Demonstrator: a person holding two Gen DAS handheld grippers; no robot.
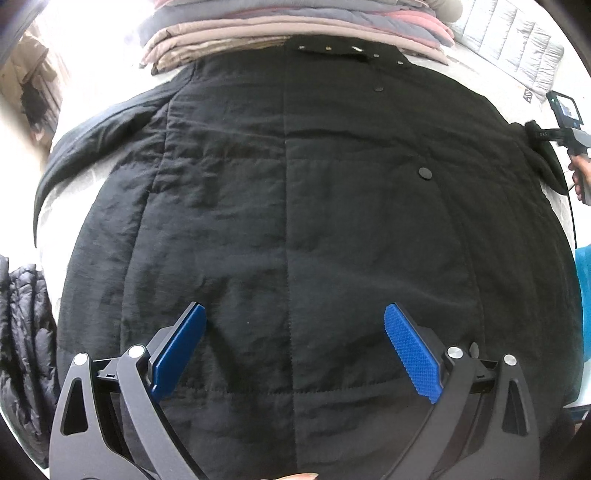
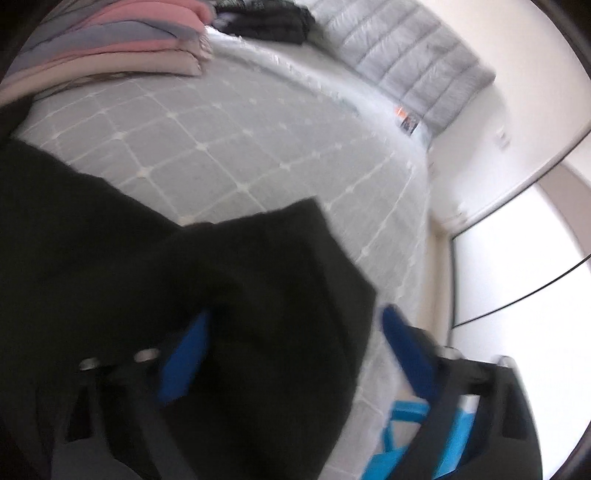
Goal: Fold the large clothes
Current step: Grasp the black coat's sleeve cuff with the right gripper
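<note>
A large black quilted coat (image 1: 295,184) lies spread flat on the bed, snap buttons running along its front and collar. My left gripper (image 1: 295,314) hovers just above the coat's lower part, its blue pads wide apart and nothing between them. The right wrist view is blurred. In it a black sleeve (image 2: 258,266) of the coat lies across the mattress (image 2: 221,147) and runs between the fingers of my right gripper (image 2: 295,321). Those pads stand wide apart and do not press the cloth. At the coat's right edge, a hand (image 1: 580,170) holds that gripper's handle.
A stack of folded pink, grey and beige clothes (image 1: 295,33) sits at the head of the coat. A pale grey puffer jacket (image 2: 417,66) lies along the wall. A dark puffer (image 1: 22,332) hangs at the left. Something bright blue (image 2: 406,424) stands beside the bed.
</note>
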